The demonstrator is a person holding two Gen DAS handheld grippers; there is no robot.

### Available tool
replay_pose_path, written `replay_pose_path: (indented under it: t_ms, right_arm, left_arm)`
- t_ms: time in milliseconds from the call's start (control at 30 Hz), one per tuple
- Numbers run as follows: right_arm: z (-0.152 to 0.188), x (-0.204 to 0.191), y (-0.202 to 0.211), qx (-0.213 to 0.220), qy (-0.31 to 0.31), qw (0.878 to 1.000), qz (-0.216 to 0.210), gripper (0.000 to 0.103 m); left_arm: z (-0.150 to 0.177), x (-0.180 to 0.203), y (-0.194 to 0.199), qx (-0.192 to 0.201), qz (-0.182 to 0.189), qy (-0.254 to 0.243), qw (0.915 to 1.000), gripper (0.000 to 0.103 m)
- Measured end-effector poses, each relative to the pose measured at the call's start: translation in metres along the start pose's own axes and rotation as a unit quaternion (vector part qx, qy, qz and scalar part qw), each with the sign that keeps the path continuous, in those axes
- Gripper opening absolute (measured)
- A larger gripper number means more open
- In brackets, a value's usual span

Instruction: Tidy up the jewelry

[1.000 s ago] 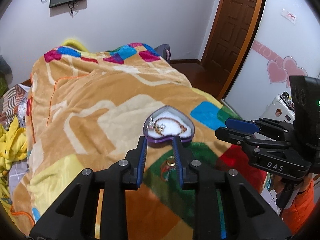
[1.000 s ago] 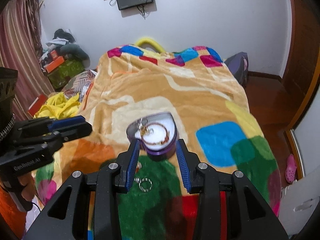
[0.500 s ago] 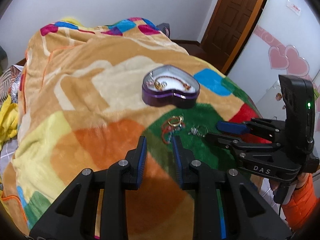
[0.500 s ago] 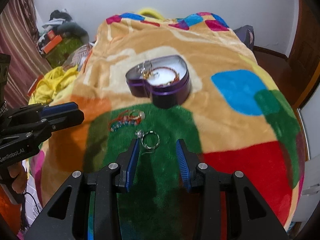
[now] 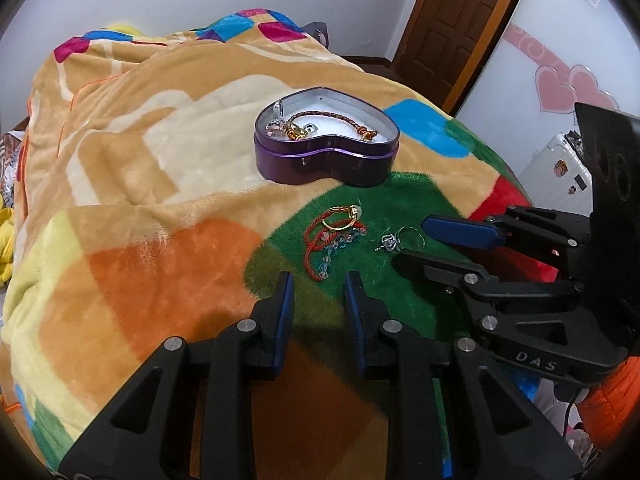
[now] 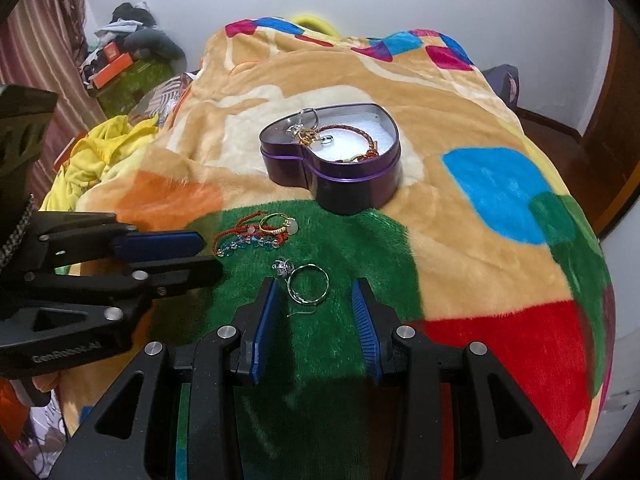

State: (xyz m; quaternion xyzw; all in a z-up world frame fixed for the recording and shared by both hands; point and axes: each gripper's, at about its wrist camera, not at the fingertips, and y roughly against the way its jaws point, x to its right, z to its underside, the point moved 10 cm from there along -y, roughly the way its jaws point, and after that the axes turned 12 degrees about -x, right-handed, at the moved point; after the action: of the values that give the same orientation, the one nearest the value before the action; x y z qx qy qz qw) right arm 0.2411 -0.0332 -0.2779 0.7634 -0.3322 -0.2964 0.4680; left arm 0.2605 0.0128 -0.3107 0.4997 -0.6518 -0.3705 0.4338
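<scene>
Your right gripper [image 6: 314, 296] hangs with its jaws spread wide and empty, and the silver ring [image 6: 308, 283] lies on the green patch of the blanket [image 6: 460, 216] right between its fingertips, a small silver charm [image 6: 282, 267] touching it on the far left. Your left gripper [image 5: 316, 286] is also parted and holds nothing; just beyond its tips sits the tangle of red cord bracelet [image 5: 320, 248], a gold ring [image 5: 340, 216] and a clear bead strand [image 5: 338, 246]. The purple heart tin [image 6: 352, 188] stands open farther off, on the tan part, already holding a braided bracelet [image 6: 362, 136] and a few small pieces.

The silver ring looks light, hard and slick, and the plush pile will likely give under it, so come down low and pinch across the band, not over the top. Squeeze gently: a thin wire band could spring out sideways. The cord and beads are limp and probably snagged together; lifting one may drag the gold ring along.
</scene>
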Motion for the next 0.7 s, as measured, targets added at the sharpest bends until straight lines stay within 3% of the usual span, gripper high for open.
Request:
replay_pose_path:
  t_ms: [200, 367, 700]
  right_arm:
    - [-0.002, 0.000, -0.001, 0.006, 0.009, 1.000, -0.002, 0.020]
    - [-0.003, 0.000, 0.002, 0.011, 0.005, 1.000, -0.008, 0.020]
    - [-0.005, 0.009, 0.017, 0.026, -0.016, 1.000, -0.007, 0.020]
  left_arm:
    - [-0.005, 0.002, -0.007, 0.003, -0.005, -0.005, 1.0000, 0.024]
    - [-0.009, 0.004, -0.010, 0.009, -0.015, -0.011, 0.9998, 0.007]
    - [-0.009, 0.003, 0.010, 0.030, -0.014, -0.003, 0.9995, 0.006]
